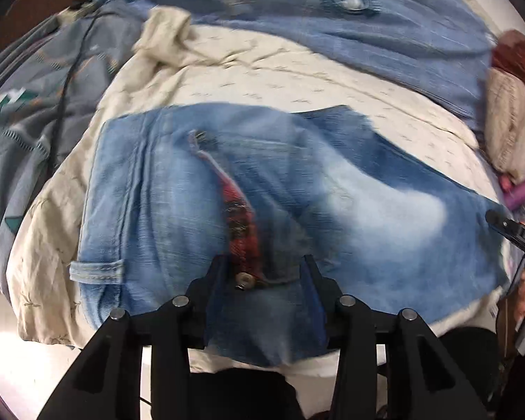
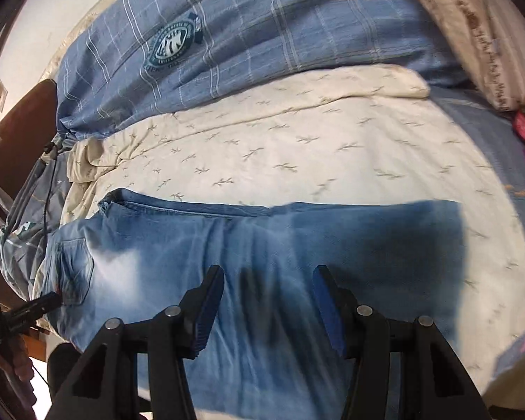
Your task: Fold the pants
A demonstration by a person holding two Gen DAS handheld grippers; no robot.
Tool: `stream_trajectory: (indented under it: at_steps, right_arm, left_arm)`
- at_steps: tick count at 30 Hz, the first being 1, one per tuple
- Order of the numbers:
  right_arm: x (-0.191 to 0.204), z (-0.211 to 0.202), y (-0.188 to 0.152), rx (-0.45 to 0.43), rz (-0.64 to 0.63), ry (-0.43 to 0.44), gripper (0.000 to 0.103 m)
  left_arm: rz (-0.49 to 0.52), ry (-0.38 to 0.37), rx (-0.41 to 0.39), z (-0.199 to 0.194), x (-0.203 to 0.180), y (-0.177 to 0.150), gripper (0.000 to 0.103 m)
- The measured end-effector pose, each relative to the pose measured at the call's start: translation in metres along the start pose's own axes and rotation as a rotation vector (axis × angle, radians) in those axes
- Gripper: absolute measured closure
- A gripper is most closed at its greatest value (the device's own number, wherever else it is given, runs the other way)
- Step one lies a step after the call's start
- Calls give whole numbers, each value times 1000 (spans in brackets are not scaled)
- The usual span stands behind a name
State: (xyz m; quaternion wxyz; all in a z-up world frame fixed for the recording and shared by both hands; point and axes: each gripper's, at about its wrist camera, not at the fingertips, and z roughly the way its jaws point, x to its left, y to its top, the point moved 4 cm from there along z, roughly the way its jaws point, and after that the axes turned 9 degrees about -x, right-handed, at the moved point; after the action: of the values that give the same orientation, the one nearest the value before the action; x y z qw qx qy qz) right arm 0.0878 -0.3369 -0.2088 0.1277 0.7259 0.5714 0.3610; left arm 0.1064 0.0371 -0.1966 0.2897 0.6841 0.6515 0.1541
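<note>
Bed, jeans, plaid blanket

Cream sheet covers the bed, blue plaid pillow behind.

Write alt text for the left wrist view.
The left gripper, fingers open, sits over the waistband of blue jeans spread on a cream sheet, near the button and red plaid fly lining. A blue checked blanket lies beyond; the right gripper shows at the right edge.
</note>
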Motion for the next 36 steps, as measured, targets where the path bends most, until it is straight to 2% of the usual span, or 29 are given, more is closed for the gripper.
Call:
stream_trajectory:
  at_steps: [1,4,5,7,11,15,19,22,25,27,30,34,36]
  right_arm:
    - [3,8,0,11,-4,0,47]
    - [0,38,-3,83,-36,-86,47]
    - [-3,45,-3,96,-31,-91,46]
    - [-3,48,4,57,-44,-100,46]
    - [4,45,16,33,-24,-149,46]
    - [37,23,29,-34,-8,31,46]
    - [112,23,35,-46,-163,171,46]
    - [158,35,31,-23,-280,225,46]
    - [192,57,25,6,-341,262,46]
    - [206,70,24,18,-362,264,46]
    - [223,97,22,48,-398,265,46]
    - [237,129,20,81,-470,230,46]
    - [241,144,16,121,-510,213,49]
  left_arm:
    - [-11,-3,10,4,2,-2,59]
    - [-3,-6,9,8,2,0,58]
    - [12,1,2,9,0,0,57]
    - [41,8,-8,14,-1,0,53]
    - [54,10,-11,15,1,0,53]
    - [38,-9,-32,-2,5,-4,53]
    - [42,-16,-83,-24,9,-6,53]
    - [65,21,-135,-39,18,-5,52]
    - [52,77,-185,-51,37,-1,51]
    - [36,86,-185,-51,48,1,51]
    - [32,80,-162,-43,53,1,51]
    - [118,91,-100,-22,47,-9,51]
    - [116,88,-76,-12,51,-13,51]
